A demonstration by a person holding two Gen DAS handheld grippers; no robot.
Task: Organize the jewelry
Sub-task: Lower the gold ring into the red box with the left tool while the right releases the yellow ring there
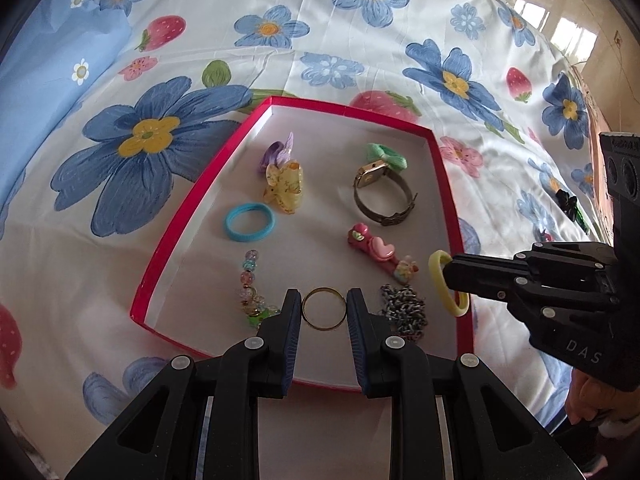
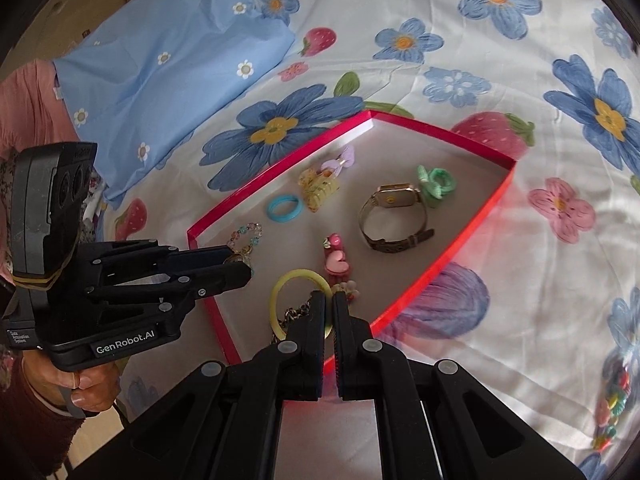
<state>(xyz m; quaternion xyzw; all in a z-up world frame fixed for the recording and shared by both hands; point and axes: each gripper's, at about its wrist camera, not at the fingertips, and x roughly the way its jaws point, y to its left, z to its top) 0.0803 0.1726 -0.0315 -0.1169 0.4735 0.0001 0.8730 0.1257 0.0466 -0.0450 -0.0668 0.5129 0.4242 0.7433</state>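
One bed (image 1: 360, 40) with a white sheet printed in blue flowers and strawberries is carrying everything, with one pale blue pillow (image 2: 168, 52) lying at its far left. One red-rimmed tray (image 1: 440, 168) is sitting on the sheet, holding one watch (image 1: 380, 192), one yellow claw clip (image 1: 284, 188), one purple clip (image 1: 278, 152), one green tie (image 1: 386, 156), one blue hair ring (image 1: 249, 223), one pink barrette (image 1: 380, 252), one beaded bracelet (image 1: 252, 288), one chain (image 1: 404, 308) and one gold ring (image 1: 324, 308). "GenRobot.AI" is showing on the left tongs (image 2: 236, 264), "DAS" on the right tongs (image 1: 450, 276). Left tongs are standing apart, flanking the gold ring. Right tongs are pinching together on the yellow hair ring (image 1: 442, 284) above the tray's near right corner.
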